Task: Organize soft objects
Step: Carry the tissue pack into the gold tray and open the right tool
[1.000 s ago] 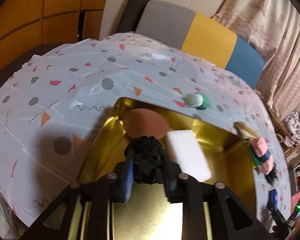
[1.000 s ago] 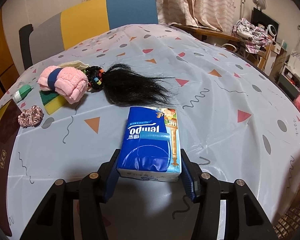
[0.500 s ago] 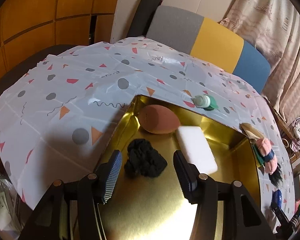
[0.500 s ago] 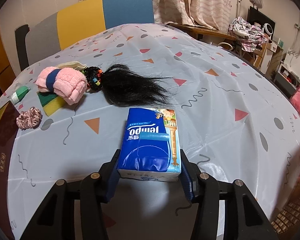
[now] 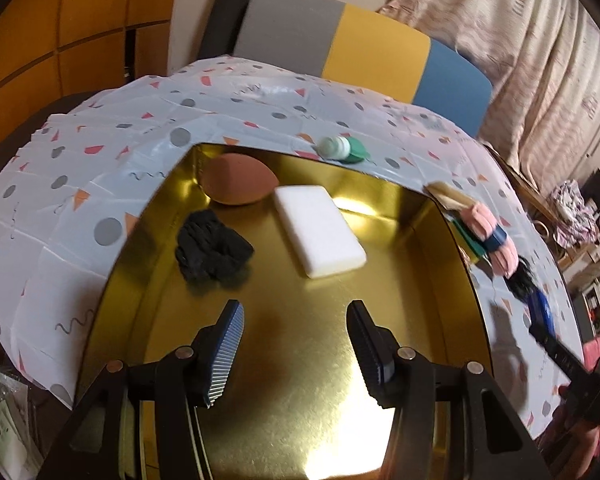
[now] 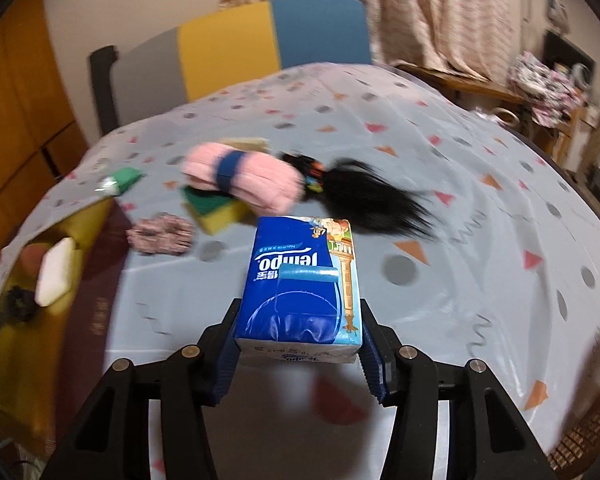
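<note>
A gold tray [image 5: 400, 216] holds a black scrunchie [image 5: 212, 246], a brown egg-shaped sponge [image 5: 238, 179] and a white sponge block [image 5: 319, 236]. My left gripper [image 5: 294, 332] is open and empty above the tray, pulled back from the scrunchie. My right gripper [image 6: 298, 344] is shut on a blue Tempo tissue pack [image 6: 304, 280] and holds it above the table. A pink rolled towel [image 6: 242, 176], a green-yellow sponge [image 6: 216, 210], a pink scrunchie [image 6: 160, 234] and a black hairpiece [image 6: 376, 200] lie on the table beyond it.
A green-capped tube [image 5: 342, 148] lies past the tray's far rim. The tray [image 6: 88, 220] also shows at the left of the right wrist view. A grey, yellow and blue chair [image 5: 364, 52] stands behind the table. Curtains and clutter are at the right.
My left gripper opened, let go of the black scrunchie in the tray and drew back. My right gripper lifted the tissue pack and swung left toward the tray.
</note>
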The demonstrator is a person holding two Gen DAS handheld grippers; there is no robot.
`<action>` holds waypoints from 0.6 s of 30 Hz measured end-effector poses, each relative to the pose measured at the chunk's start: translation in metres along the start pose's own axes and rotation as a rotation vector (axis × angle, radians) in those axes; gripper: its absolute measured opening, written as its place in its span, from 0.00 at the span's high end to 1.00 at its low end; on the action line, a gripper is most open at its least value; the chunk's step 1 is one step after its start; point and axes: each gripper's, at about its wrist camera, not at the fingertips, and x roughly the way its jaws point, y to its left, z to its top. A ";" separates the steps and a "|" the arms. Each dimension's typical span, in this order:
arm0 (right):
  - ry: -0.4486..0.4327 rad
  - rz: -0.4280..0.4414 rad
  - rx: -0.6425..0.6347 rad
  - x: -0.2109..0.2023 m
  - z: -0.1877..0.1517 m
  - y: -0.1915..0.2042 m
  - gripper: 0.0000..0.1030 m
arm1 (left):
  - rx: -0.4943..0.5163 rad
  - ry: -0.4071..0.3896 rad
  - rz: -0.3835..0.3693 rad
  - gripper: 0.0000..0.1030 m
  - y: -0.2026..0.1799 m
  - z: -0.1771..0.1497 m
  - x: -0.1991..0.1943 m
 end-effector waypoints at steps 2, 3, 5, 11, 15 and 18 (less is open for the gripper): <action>-0.008 0.044 -0.038 -0.006 0.006 0.019 0.49 | 0.005 0.008 -0.003 0.47 -0.002 -0.003 0.000; -0.012 0.060 -0.054 -0.008 0.009 0.027 0.49 | 0.008 0.012 -0.005 0.47 -0.003 -0.004 0.000; -0.022 0.104 -0.096 -0.013 0.015 0.050 0.49 | 0.015 0.024 -0.001 0.47 -0.004 -0.005 0.001; -0.007 0.198 -0.220 -0.010 0.028 0.112 0.49 | 0.003 0.046 0.000 0.47 0.000 -0.008 0.000; 0.002 0.231 -0.306 -0.005 0.032 0.148 0.48 | -0.002 0.048 0.006 0.47 0.003 -0.008 -0.001; 0.035 0.245 -0.353 0.005 0.034 0.168 0.48 | -0.013 0.051 0.009 0.47 0.007 -0.008 -0.001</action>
